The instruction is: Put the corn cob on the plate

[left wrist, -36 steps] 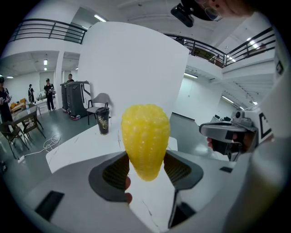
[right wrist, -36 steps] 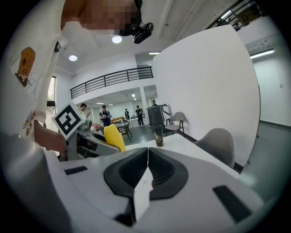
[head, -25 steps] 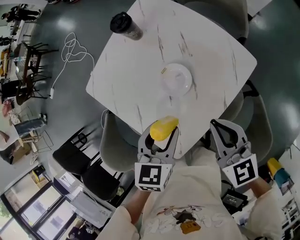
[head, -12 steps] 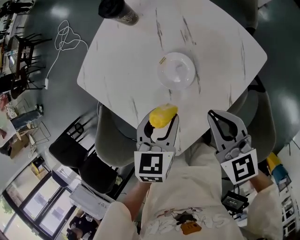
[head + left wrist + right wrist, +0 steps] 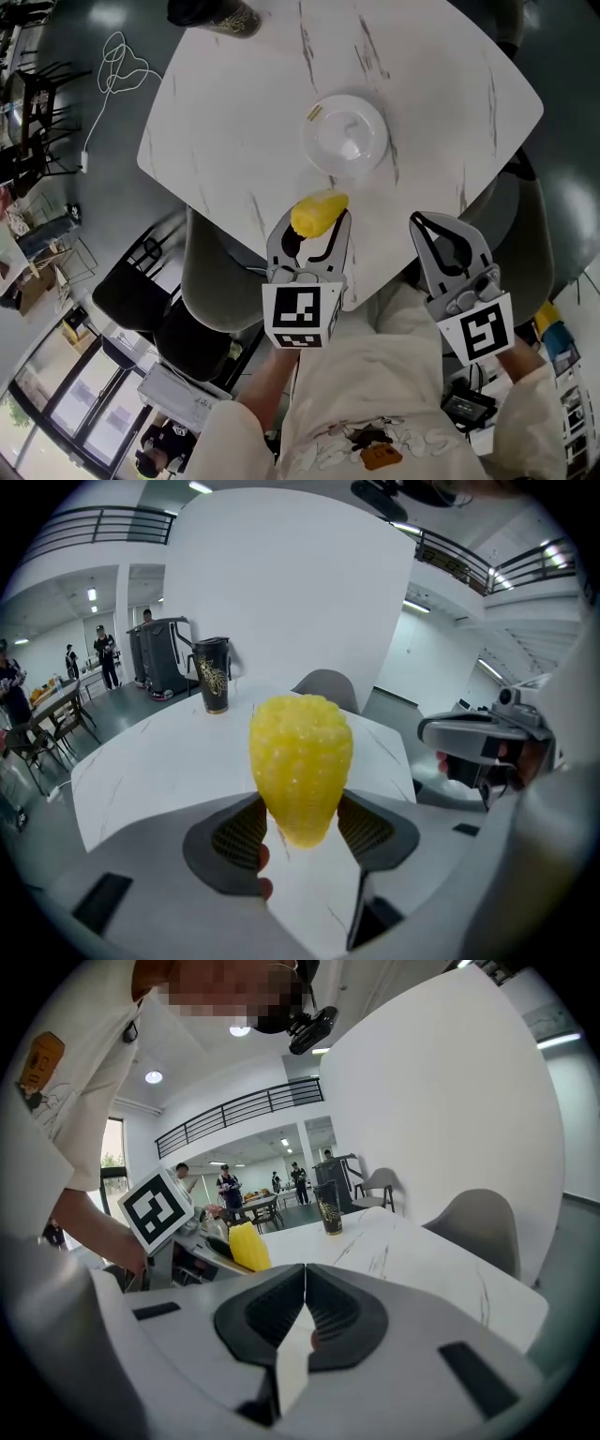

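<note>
Left gripper point(image 5: 316, 223) pinches the corn point(image 5: 319, 212) by its lower end, the cob sticking out past the jaw tips, in the air over the near edge of the table point(image 5: 234, 112). I judge this the carry step: grasp done, placing not yet. Plate point(image 5: 373, 150) lies ahead of that claw and slightly to its right, bare; next move calls for reaching over it, lowering, then spreading the jaws. Right gripper point(image 5: 305, 1274) is pressed together on nothing, beside the left one.

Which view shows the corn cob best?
The left gripper view: the corn cob fills the centre, clamped in the jaws of the left gripper. The head view shows it from above, smaller; the right gripper view gives only a small side glimpse.
</note>
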`<state>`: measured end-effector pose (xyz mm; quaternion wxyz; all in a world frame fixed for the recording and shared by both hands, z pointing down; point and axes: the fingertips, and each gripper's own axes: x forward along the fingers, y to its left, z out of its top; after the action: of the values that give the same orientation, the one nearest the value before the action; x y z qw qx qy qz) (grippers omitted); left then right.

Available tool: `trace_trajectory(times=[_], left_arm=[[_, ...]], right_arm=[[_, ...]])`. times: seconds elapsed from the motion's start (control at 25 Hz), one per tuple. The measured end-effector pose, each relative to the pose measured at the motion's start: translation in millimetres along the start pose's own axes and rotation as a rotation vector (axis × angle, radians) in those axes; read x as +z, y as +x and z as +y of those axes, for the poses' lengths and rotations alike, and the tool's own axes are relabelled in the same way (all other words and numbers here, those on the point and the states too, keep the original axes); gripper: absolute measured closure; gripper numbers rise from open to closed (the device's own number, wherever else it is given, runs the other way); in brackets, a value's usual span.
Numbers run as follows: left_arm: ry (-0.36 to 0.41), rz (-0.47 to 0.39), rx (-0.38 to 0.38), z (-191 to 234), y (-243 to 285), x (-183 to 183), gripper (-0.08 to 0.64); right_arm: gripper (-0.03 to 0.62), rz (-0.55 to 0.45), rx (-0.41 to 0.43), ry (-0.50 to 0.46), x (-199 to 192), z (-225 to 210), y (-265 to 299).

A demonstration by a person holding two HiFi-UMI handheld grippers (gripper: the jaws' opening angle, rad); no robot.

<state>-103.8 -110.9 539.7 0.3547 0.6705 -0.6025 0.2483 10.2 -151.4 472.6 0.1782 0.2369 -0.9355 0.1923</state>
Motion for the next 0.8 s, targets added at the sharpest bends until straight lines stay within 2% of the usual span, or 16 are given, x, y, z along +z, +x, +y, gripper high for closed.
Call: trace_trajectory(times=[0.16,0.8], left_arm=[[-0.015,0.024,0.005,7.5,14.3,-5.6,0.318],[0.005,0.062,0.011,16.4,48.6,-9.0,0.318]], right_arm=[[0.587,0.008,-0.003,0.006,-2.7,-3.3,5.6],[0.588,0.018,-0.022,0.058,-15.4,-15.7,11.4]])
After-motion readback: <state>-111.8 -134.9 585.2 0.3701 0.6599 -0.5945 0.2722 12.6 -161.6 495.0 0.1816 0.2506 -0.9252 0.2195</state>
